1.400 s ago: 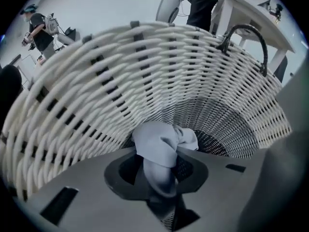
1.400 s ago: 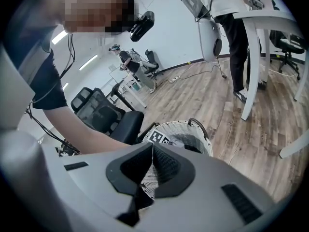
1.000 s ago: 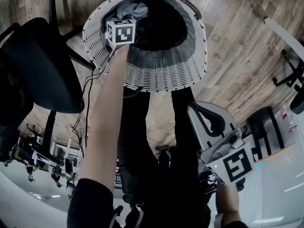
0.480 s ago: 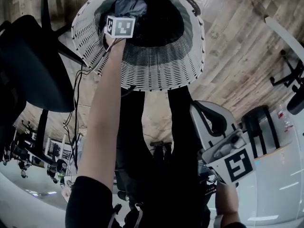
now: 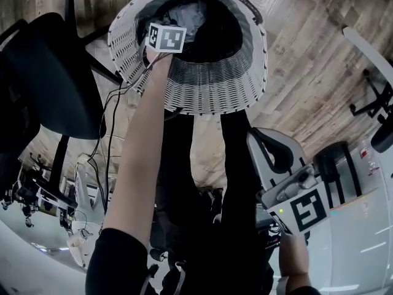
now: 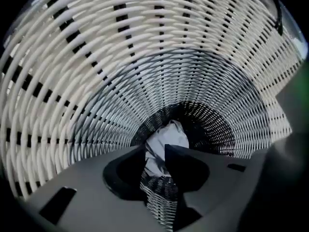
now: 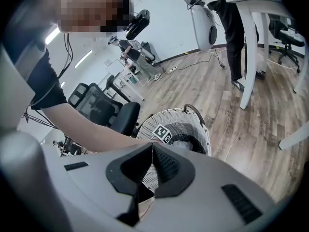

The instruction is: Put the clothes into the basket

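Observation:
The white woven basket (image 5: 242, 82) stands on the wood floor at the top of the head view. My left arm reaches straight down into it, and that gripper's marker cube (image 5: 167, 37) sits just inside the rim. A crumpled grey garment (image 5: 186, 14) shows beside the cube. In the left gripper view my left gripper (image 6: 155, 149) is deep between the basket walls (image 6: 96, 57), its jaws narrowly apart and shut on the grey garment (image 6: 168, 137), which hangs toward the dark bottom. My right gripper (image 7: 152, 146) is held back at hip height, shut and holding nothing, with the basket (image 7: 186, 117) ahead of it.
A black office chair (image 5: 49, 85) stands close to the basket's left, with cables (image 5: 110, 118) trailing beside it. The person's dark-clad legs (image 5: 202, 183) are just below the basket. White desk legs (image 7: 246, 47) and more chairs (image 7: 111, 110) stand farther off on the wood floor (image 5: 307, 54).
My left hand has shifted a little to the right and lower inside the basket, the grey garment moving with it. The right gripper has stayed where it was.

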The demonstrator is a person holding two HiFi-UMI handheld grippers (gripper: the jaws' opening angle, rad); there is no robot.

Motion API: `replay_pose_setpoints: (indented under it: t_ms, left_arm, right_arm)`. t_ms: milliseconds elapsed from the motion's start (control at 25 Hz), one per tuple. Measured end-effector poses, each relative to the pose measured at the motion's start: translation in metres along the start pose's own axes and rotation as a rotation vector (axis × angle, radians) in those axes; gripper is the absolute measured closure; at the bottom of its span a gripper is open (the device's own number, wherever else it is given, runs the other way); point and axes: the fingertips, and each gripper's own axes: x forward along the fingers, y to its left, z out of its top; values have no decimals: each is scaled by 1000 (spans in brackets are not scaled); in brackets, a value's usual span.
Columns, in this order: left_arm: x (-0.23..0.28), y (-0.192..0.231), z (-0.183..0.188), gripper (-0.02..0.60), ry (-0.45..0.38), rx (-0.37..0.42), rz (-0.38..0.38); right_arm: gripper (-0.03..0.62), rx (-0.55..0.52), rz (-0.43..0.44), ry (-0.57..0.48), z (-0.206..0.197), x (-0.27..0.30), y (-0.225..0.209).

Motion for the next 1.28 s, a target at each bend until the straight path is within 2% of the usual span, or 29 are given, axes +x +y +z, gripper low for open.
replay_pose_setpoints:
  t_ms: [320, 520, 720, 1000, 1280]
  left_arm:
    - [-56, -6, -3, 526, -7, 23, -15]
    - [-105, -17, -6, 547, -27, 68, -25]
    - [-160, -29, -14, 564, -61, 64, -44]
    - [-239, -37, -13, 569, -77, 180, -35]
    - [-334, -44, -16, 569, -127, 242, -44]
  right_arm:
    - [577, -65, 16, -37, 29, -17, 31]
    - [577, -109, 12, -65, 50, -37, 54]
    - [577, -152, 6, -93, 68, -67, 80]
    - [577, -225, -29, -113, 77, -114, 100]
    - [577, -184, -14, -188, 91, -170, 122]
